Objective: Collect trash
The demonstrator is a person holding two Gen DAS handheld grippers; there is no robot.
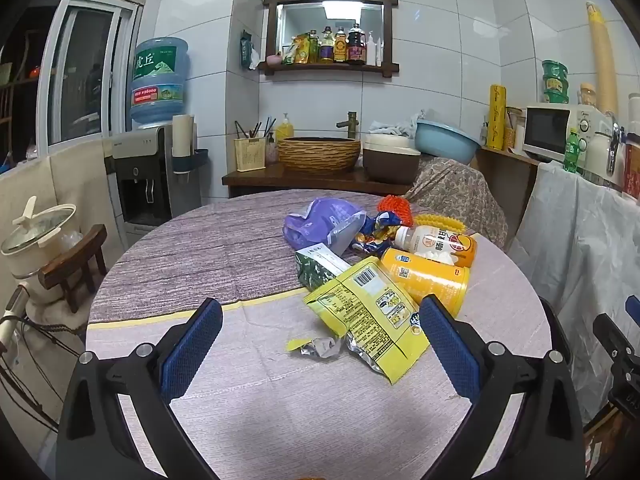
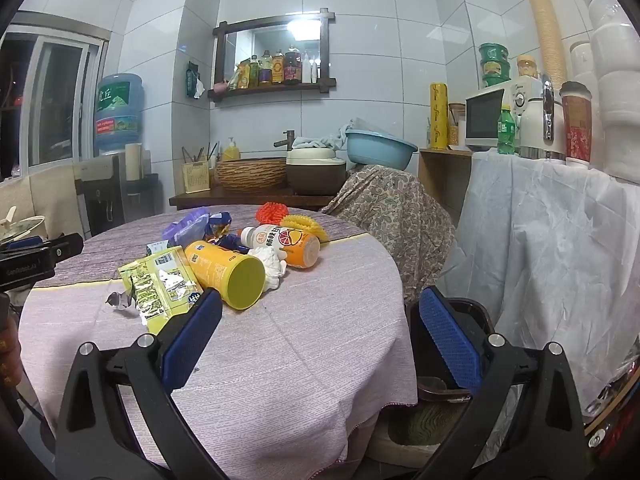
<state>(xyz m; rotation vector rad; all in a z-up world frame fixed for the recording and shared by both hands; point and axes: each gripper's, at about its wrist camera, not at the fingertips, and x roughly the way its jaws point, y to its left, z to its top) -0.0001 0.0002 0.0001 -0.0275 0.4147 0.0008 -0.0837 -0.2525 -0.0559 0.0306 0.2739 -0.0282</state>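
Trash heap: yellow snack bag [image 1: 368,312] nearest, orange canister [image 1: 428,280] behind it, juice bottle [image 1: 440,242] beyond. My left gripper [image 1: 320,344] and right gripper [image 2: 320,336] gape empty. I'd pinch the bag's flat edge first.

Water jug [image 1: 159,78]: large characters "虎丘" on green label. Left claw [image 2: 28,264] body: partial white lettering "GenRobot.AI". Yellow snack bag [image 1: 368,308]: barcode, print too small to read.
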